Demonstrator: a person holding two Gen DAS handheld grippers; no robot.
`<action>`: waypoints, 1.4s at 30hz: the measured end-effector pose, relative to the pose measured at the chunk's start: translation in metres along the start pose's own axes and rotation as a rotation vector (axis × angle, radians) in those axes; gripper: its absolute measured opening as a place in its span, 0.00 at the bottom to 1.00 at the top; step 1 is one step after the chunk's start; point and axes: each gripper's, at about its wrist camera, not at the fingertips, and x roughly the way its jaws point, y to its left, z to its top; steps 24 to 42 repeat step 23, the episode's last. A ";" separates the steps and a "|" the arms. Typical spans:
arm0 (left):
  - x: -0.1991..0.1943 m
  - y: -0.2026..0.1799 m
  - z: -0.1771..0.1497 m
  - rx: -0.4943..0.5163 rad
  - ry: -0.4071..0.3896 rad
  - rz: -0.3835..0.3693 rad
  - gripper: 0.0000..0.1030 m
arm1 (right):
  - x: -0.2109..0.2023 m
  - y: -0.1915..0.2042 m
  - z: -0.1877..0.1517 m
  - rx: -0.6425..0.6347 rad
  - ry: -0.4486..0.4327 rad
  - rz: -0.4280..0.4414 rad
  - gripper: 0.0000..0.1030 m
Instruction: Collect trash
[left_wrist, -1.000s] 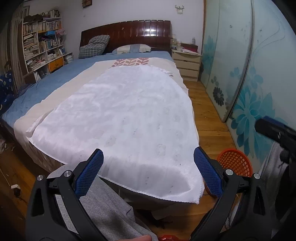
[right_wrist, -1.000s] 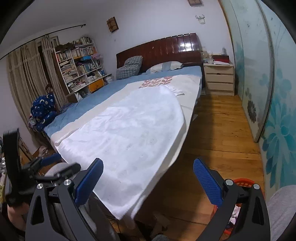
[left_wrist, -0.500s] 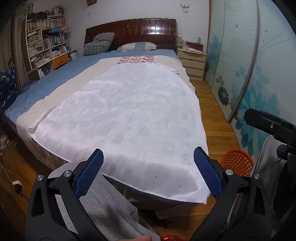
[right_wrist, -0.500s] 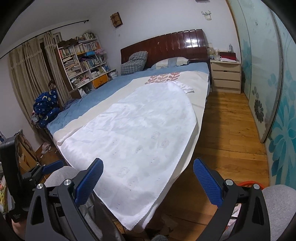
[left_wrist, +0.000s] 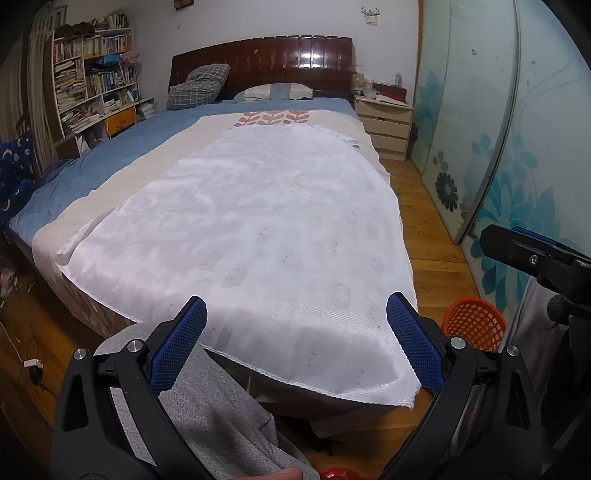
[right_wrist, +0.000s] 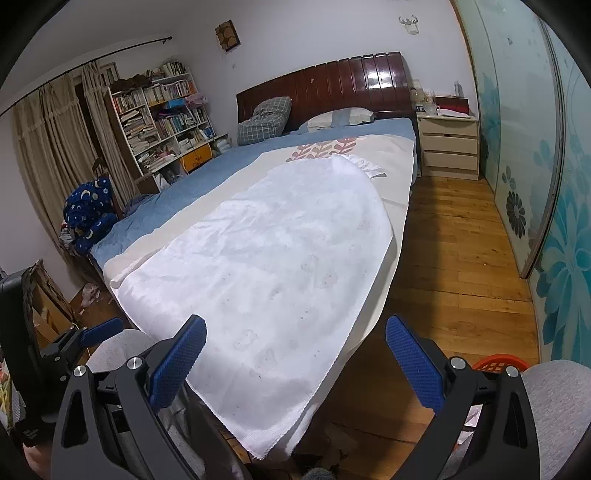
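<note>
Both claws hang above the foot of the bed with their blue pads spread wide and nothing between them: the left claw (left_wrist: 295, 343) at the bottom of its frame over the white cloth (left_wrist: 258, 229), the right claw (right_wrist: 295, 350) likewise at the bottom of its own frame, over the cloth's hanging corner. The task's trash is hard to pin down; dark scraps (right_wrist: 314, 461) lie on the wooden floor (right_wrist: 454, 258) under the bed's foot, bottom centre of the right view, and small litter (right_wrist: 90, 293) sits on the floor at the left edge by the curtain side. The bed (left_wrist: 122, 158) itself shows no obvious rubbish. An orange mesh basket (left_wrist: 474, 325) stands on the floor at the lower right of the left view, just beside the bed's corner; its rim shows in the right view too, with something pale near it, but what lies inside cannot be told. The likely risk is that a claw reaching down for the floor scraps snags the overhanging cloth and drags it off the bed, since the cloth's edge hangs right over them. Small flat scraps may also slip from wide pads, and the person's grey-clad legs (left_wrist: 221, 424) crowd the approach.
</note>
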 end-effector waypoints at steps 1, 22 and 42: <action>0.000 0.001 0.000 -0.003 0.001 0.001 0.94 | 0.001 0.000 0.000 0.001 0.001 0.000 0.94; 0.002 0.005 0.001 -0.027 0.008 -0.022 0.94 | 0.009 0.001 -0.008 0.007 0.016 0.000 0.94; 0.001 0.006 0.001 -0.030 0.007 -0.023 0.94 | 0.010 0.001 -0.008 0.008 0.016 -0.001 0.94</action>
